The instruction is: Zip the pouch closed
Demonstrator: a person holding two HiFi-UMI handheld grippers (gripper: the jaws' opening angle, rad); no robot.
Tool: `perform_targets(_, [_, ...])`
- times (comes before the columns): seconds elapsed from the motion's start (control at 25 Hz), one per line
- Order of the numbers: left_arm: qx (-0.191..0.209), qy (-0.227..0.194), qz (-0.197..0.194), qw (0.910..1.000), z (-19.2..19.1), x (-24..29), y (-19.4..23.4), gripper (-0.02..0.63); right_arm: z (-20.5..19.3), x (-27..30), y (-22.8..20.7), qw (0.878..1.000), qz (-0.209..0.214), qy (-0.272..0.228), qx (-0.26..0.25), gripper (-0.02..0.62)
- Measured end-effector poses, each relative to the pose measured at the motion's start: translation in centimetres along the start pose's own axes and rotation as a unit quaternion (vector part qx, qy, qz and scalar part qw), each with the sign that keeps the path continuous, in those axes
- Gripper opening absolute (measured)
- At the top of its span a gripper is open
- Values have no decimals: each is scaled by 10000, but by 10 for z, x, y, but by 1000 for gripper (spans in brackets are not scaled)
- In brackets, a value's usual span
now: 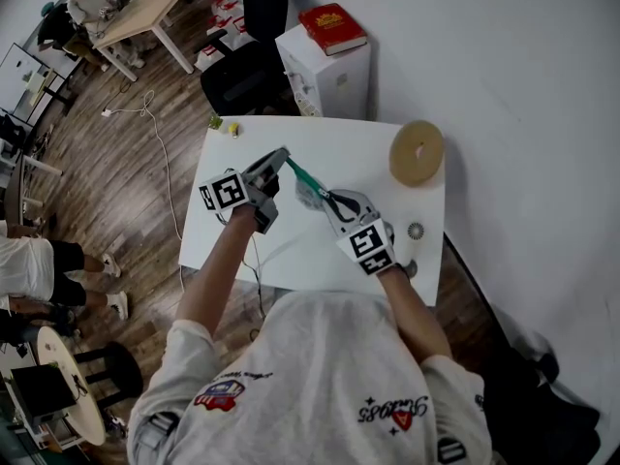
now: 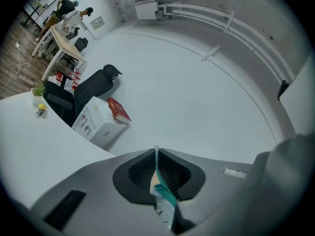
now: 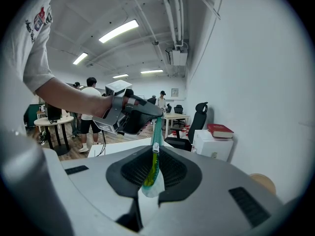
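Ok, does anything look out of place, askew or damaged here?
Nothing stands out. The pouch is stretched in the air between the left gripper and the right gripper, both shut on it, above the white table. The tape roll lies flat on it; nothing is spilled.

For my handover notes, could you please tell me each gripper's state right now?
Left gripper: closed on the pouch.
Right gripper: closed on the pouch at its zipper.

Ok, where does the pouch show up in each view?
Head view: pouch mid-frame, stretched between left tool and right tool.
Left gripper view: bottom centre, pinched in the left tool.
Right gripper view: lower centre, in the right tool, running up to the left tool.
Shared landmark: red book on white cabinet, in all three.
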State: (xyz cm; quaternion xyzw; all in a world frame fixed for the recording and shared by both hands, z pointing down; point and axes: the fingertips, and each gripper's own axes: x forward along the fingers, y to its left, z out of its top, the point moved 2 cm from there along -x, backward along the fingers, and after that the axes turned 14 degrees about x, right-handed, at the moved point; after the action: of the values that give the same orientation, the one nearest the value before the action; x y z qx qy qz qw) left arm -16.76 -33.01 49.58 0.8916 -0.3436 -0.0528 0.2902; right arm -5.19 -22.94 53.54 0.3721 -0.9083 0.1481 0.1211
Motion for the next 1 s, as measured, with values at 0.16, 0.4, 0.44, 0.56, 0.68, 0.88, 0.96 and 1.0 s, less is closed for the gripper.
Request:
perform_targets(0.16, [-3, -32, -14, 10000, 2, -1, 0, 15, -1, -3, 0, 10000, -3, 15, 12, 43])
perform_targets(0.4, [-114, -286, 136, 9994, 14, -12, 14, 15, -13, -8, -4, 9999, -36, 122, 58, 43])
perform_targets(0.44, [-125, -293, 176, 9993, 16, -15, 17, 15, -16, -10, -5, 9999, -35, 134, 93, 43])
perform_targets(0.56, [15, -161, 277, 9995, 14, -18, 18, 15, -21, -11, -5, 9997, -11, 173, 153, 44])
perform_targets(0.68, [-226, -192, 337, 9990, 8, -21, 18, 15, -23, -11, -3, 9996, -5, 214, 199, 46])
perform_targets(0.88, [-110, -302, 264, 9991, 11, -24, 12, 15, -25, -11, -6, 9993, 1, 206, 312, 51])
perform_targets(0.96, [24, -346, 358, 9988, 14, -28, 13, 15, -27, -11, -11, 9987, -17, 123, 504, 51])
perform_targets(1.0, [104, -342, 423, 9985, 15, -30, 15, 15, -28, -11, -15, 9981, -46, 82, 610, 58])
